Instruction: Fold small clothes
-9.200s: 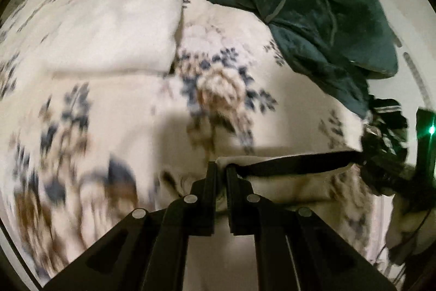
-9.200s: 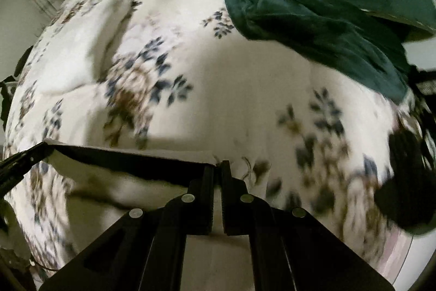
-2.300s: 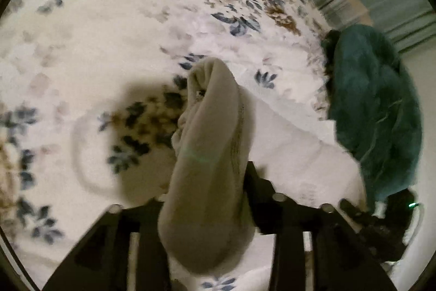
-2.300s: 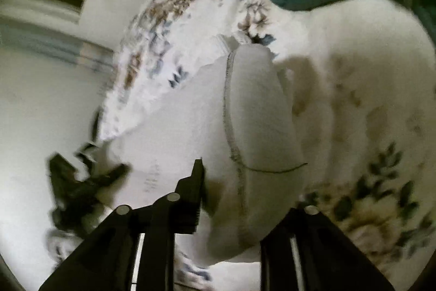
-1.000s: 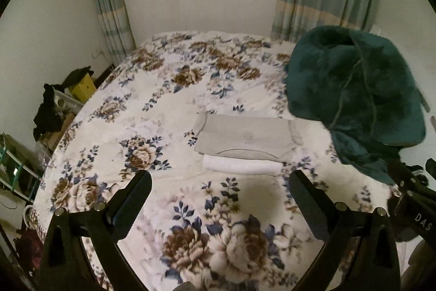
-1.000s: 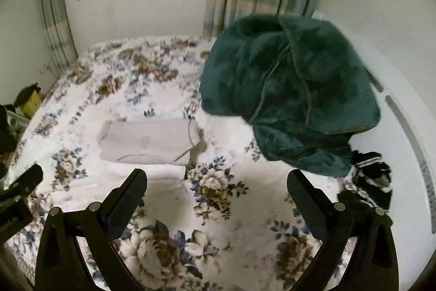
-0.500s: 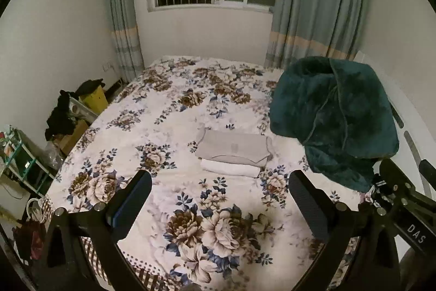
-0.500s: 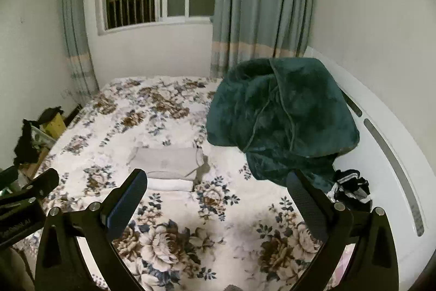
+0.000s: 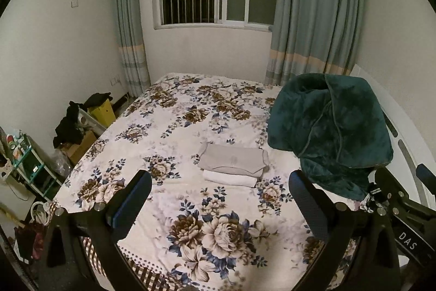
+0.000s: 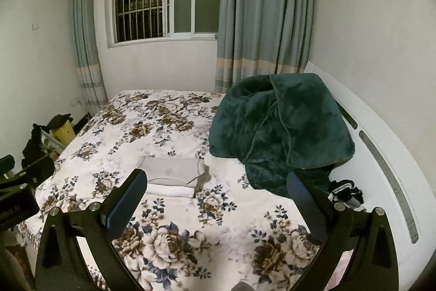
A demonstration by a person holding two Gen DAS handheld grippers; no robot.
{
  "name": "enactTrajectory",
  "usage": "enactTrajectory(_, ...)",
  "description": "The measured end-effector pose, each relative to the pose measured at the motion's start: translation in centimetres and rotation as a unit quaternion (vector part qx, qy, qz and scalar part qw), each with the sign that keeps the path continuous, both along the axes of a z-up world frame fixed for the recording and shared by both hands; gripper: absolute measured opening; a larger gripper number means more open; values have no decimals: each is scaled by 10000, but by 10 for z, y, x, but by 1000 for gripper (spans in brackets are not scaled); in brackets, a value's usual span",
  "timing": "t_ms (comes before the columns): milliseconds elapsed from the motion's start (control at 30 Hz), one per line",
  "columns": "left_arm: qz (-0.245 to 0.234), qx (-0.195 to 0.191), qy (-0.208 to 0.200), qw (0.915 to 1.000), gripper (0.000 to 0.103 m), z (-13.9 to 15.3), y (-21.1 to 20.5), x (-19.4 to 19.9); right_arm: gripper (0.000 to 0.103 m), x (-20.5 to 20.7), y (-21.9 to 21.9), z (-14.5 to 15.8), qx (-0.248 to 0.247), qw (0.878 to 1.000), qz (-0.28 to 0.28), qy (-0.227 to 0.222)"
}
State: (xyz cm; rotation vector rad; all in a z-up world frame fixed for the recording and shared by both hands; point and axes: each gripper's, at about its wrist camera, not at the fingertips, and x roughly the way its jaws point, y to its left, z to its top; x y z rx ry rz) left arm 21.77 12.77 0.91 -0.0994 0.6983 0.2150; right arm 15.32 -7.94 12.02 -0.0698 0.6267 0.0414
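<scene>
A folded grey garment [image 9: 233, 160] lies on top of a folded white garment [image 9: 230, 178] in the middle of the flowered bed [image 9: 169, 127]. The stack also shows in the right wrist view, grey piece [image 10: 171, 170] over white piece [image 10: 171, 190]. My left gripper [image 9: 220, 191] is open and empty, held high and well back from the stack. My right gripper [image 10: 217, 191] is open and empty too, equally far back. The right gripper's body shows at the left wrist view's right edge [image 9: 403, 212].
A big dark green blanket [image 9: 329, 130] is heaped on the bed's right side against the white headboard [image 10: 381, 154]. A dark striped garment [image 10: 344, 191] lies beside it. Boxes, dark clothes and a shelf [image 9: 30, 165] stand on the floor at left. Window and curtains are behind.
Both grippers, open, have pulled further back and up from the bed over the last second. The folded stack looks smaller and has not moved.
</scene>
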Motion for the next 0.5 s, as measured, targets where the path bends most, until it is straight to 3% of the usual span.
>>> enactTrajectory(500, 57, 67, -12, 10000, 103, 8, -10, -11, 103, 9, -9, 4, 15, 9997, 219, -91)
